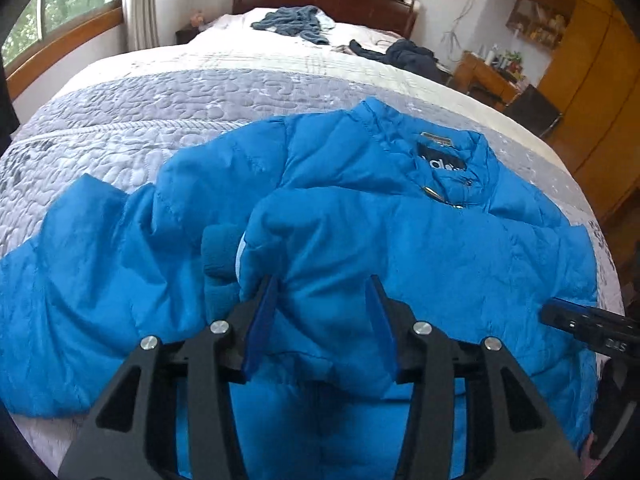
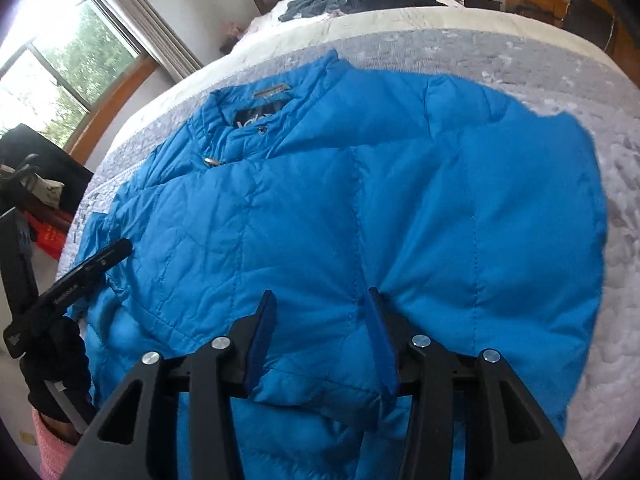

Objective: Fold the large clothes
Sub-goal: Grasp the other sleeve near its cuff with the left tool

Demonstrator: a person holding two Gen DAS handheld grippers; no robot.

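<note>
Jaws spread on both the left gripper (image 1: pixel 322 284) and right gripper (image 2: pixel 320 298) straddle the puffy, slippery bright-blue quilted down jacket (image 2: pixel 360 208) near its hem, where a deep pinch should hold best.

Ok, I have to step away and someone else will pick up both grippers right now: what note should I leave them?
Left gripper: open, jaws either side of a bunched fold of the blue puffer jacket near its hem.
Right gripper: open, also astride the jacket's near edge.
Jacket lies front-up on the grey quilted bedspread, collar away from you, one sleeve laid across the chest.
Done: that sleeve folded in.
Left: the sleeve out to the left, then fold the body.
</note>
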